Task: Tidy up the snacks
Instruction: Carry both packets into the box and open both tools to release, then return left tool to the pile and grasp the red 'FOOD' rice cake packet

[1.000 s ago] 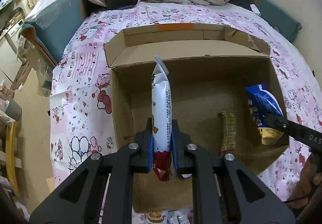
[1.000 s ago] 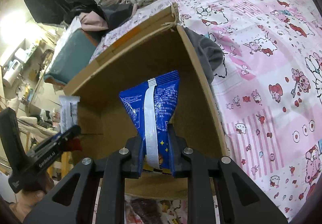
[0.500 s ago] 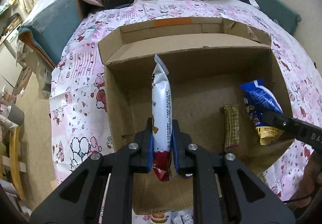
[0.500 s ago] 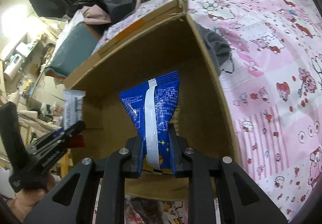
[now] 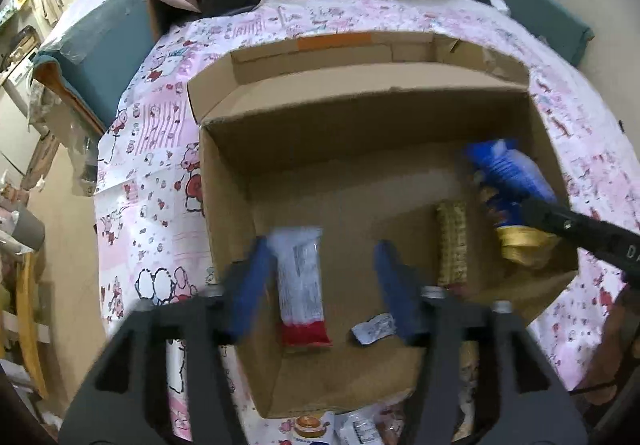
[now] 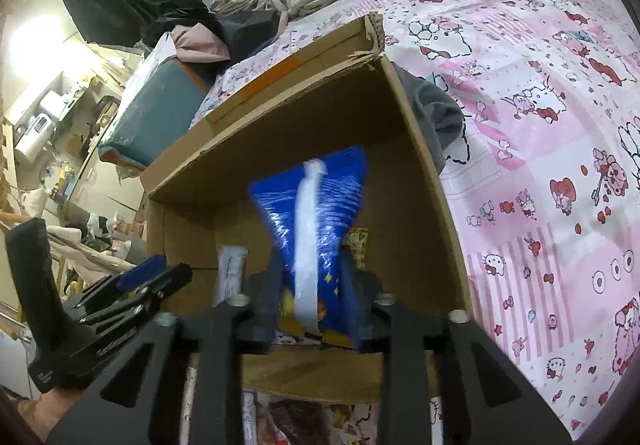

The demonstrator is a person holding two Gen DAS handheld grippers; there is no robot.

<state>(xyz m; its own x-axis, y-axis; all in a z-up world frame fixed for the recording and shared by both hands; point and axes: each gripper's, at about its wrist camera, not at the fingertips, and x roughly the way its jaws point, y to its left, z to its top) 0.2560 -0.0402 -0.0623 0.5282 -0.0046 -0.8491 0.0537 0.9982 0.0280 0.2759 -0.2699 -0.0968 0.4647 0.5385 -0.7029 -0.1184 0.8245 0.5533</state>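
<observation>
While the jaws of the left gripper [image 5: 320, 285] are being spread, the white foil snack bar with a red end [image 5: 301, 287] is seen loose between them — over the floor of the open brown cardboard box [image 5: 360, 117]. At the right gripper [image 6: 312, 297], opening too, the blue crinkled snack bag [image 6: 316, 213] is framed between parting pads, over the box on the pink cartoon-print bedsheet [image 6: 540, 125].
</observation>
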